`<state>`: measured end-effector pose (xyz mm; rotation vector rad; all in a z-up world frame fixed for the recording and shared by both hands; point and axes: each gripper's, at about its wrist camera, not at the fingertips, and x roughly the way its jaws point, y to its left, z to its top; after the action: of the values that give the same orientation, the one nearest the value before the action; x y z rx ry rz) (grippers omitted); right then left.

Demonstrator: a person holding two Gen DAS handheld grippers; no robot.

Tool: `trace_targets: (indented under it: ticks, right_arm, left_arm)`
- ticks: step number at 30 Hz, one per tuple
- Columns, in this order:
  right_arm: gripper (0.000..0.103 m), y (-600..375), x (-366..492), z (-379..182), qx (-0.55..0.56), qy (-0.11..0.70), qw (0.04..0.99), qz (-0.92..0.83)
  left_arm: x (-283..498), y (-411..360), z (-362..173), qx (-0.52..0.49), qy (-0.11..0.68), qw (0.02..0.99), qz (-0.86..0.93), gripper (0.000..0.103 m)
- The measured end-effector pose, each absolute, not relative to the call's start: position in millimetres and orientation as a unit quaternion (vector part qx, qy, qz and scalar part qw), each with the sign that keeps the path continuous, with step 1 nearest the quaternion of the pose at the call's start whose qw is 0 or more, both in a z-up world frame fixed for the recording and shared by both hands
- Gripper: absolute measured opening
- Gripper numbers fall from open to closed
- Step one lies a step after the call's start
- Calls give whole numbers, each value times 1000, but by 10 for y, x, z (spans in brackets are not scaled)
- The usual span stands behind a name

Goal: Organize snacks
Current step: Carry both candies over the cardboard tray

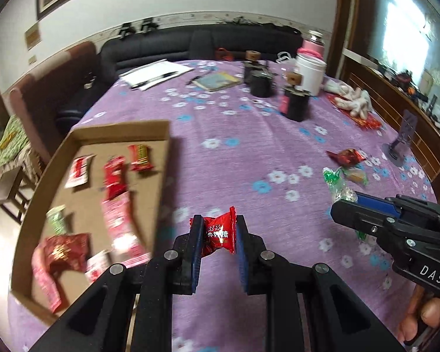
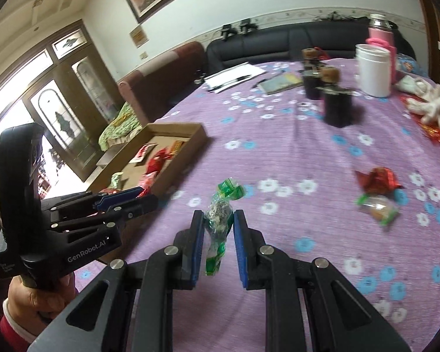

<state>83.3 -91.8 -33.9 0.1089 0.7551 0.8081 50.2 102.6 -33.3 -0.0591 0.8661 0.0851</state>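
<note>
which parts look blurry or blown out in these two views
Left wrist view: the cardboard tray and its snacks are motion-smeared, the red candy stays sharp, the window at right glares white. Right wrist view: the loose snacks are blurred, the green-wrapped snack fairly sharp, the door panes overexposed.

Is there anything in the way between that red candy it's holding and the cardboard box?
Nothing visible. The left gripper holds the red candy just right of the cardboard tray, with only bare purple tablecloth between them. The tray's low side wall is the only thing to clear. The right gripper, holding a green-wrapped snack, is off to the other side.
</note>
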Motion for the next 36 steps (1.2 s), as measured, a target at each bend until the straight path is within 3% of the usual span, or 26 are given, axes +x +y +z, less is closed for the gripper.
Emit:
trace_targets:
  ticks: [20, 36]
  right_arm:
    - [19, 218, 699, -142, -4, 357, 820, 447]
    - [19, 813, 820, -174, -25, 367, 806, 463]
  left_arm:
    - [69, 2046, -291, -92, 405, 902, 121, 21]
    - [35, 2355, -408, -109, 414, 893, 139, 21]
